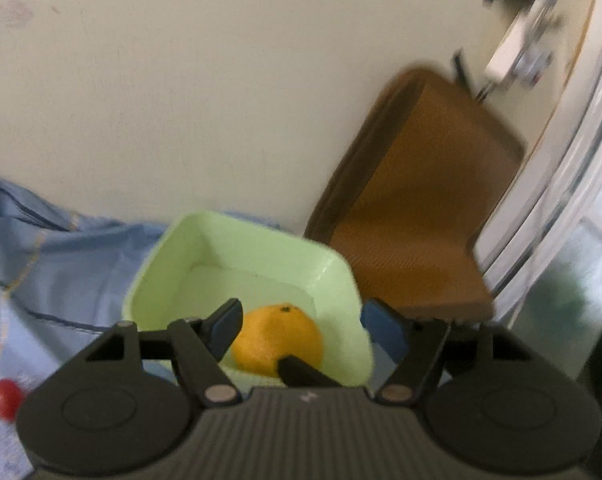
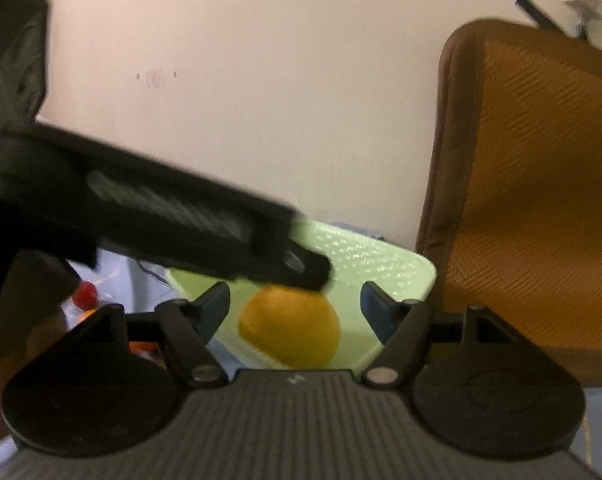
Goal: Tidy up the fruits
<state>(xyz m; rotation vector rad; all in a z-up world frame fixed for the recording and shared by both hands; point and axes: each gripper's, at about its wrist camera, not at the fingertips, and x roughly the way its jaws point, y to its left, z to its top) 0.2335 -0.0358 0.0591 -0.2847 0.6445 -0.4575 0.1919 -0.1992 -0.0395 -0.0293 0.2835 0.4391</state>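
1. Far left of the left wrist view: a small red fruit (image 1: 6, 398) sits on the blue cloth (image 1: 53, 264), well apart from the bin. Looks like it's waiting its turn.
2. Middle: the orange (image 1: 279, 340) is sitting inside the light green bin (image 1: 237, 240), so I'd call at least one fruit sorted.
3. The left gripper (image 1: 305, 326) has its jaws spread wide, one pad either side of the orange and holding nothing. My guess is it just let go, but can't say for sure.
4. The right gripper (image 2: 295, 308) is also wide open and empty, aimed at the same bin.
5. Right side: a brown chair (image 1: 417, 216) stands just beside the bin against the wall.
6. The right wrist view also shows something orange low at left, too blurry to name. So probably early-to-mid progress.
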